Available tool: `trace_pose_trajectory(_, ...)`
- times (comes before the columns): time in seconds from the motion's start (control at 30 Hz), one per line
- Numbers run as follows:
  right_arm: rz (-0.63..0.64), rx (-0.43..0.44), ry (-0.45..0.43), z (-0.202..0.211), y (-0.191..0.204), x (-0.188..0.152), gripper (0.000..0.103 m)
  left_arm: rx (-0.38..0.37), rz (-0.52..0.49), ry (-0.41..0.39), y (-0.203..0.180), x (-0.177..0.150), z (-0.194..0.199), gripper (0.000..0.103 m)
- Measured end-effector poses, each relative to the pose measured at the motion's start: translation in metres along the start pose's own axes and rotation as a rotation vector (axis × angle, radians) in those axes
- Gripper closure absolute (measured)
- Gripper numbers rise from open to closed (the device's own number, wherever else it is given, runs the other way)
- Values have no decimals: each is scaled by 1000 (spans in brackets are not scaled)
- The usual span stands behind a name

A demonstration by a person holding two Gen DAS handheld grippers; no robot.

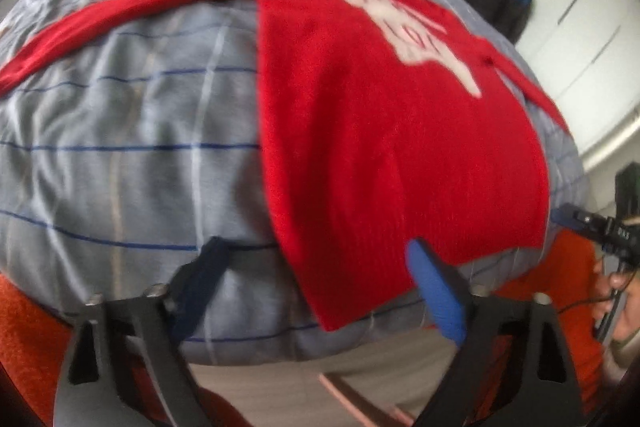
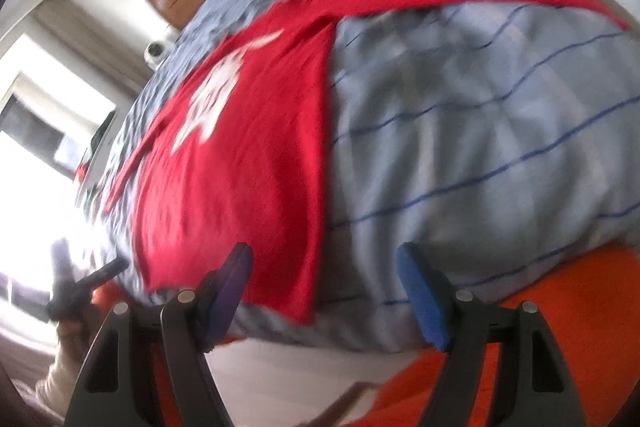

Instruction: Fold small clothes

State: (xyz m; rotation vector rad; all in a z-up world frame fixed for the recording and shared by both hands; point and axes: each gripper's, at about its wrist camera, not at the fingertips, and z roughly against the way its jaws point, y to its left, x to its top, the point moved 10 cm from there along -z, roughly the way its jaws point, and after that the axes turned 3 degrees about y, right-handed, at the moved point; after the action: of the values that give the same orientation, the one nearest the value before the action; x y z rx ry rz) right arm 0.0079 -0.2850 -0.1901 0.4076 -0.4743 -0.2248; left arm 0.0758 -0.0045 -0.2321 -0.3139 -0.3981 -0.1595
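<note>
Red shirt lies flat on the bed, one sleeve stretched along the far side. Blur smears its white print beyond reading. Left tongs and right tongs both gape empty over the shirt's near hem, their bases cut off.

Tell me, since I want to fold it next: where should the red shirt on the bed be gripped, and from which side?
Probably the near hem corner of the red shirt, approached from the bed's foot. That corner lies flat with a free edge just ahead of the open left gripper, so a finger might slide under. The long sleeve stretches far across the cover, harder to reach first.
</note>
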Motion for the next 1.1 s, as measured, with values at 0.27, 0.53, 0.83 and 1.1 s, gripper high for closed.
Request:
trace_pose_trajectory(0.27,95,-102,180,-40,10,-34,99,98,-67,93,-3,-20,-22,99)
trace_pose_trajectory(0.53,27,-75,193,-28,-6,-37,90,87,-98,86,-14,-16,-11,62)
trace_pose_trajectory(0.83,-395,34,-382,121,-143,87,62,109,150,-201,46,54,43,30)
trace_pose_trajectory(1.1,-863,149,-569,130,-283,122,62,258,313,-216,125,31,35,30)
